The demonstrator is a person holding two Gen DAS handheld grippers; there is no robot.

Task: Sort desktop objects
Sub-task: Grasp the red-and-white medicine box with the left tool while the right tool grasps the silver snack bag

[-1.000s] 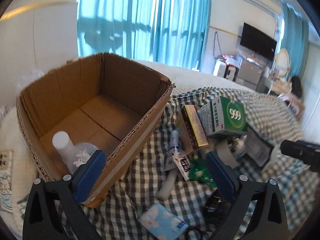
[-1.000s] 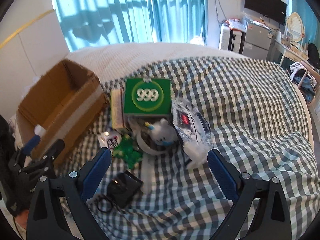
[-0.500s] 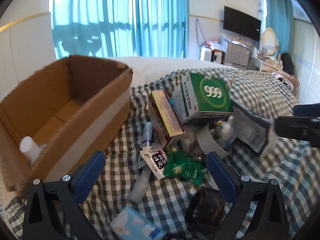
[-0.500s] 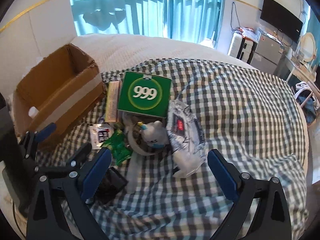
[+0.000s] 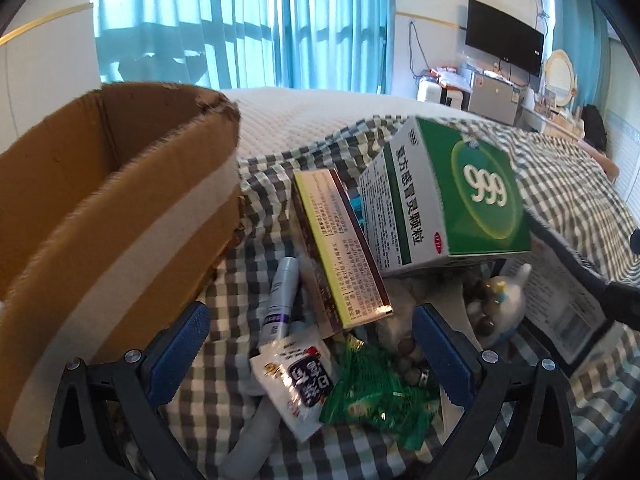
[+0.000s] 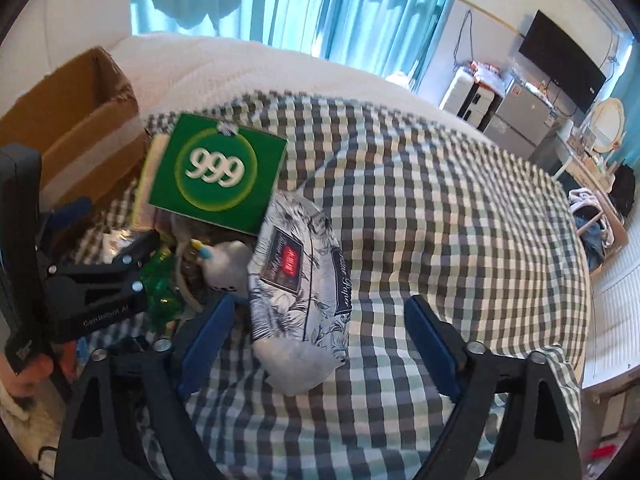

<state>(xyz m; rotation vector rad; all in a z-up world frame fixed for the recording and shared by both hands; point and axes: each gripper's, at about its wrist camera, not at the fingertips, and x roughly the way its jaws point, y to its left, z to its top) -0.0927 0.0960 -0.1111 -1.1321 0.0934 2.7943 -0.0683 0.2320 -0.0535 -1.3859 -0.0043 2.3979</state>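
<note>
closing, right hand-held gripper (image 6: 316, 340) straddles tissue pack (image 6: 298, 280), unpinched, lengthwise toward the camera.

A green box (image 5: 476, 196) marked 999 in white, a brown cardboard box (image 5: 100, 216), a grey-and-white checked cloth (image 6: 440, 200), a white packet with dark leaf print (image 6: 304, 280), turquoise curtains (image 5: 240, 20), crinkly green wrappers (image 5: 380, 396).
</note>
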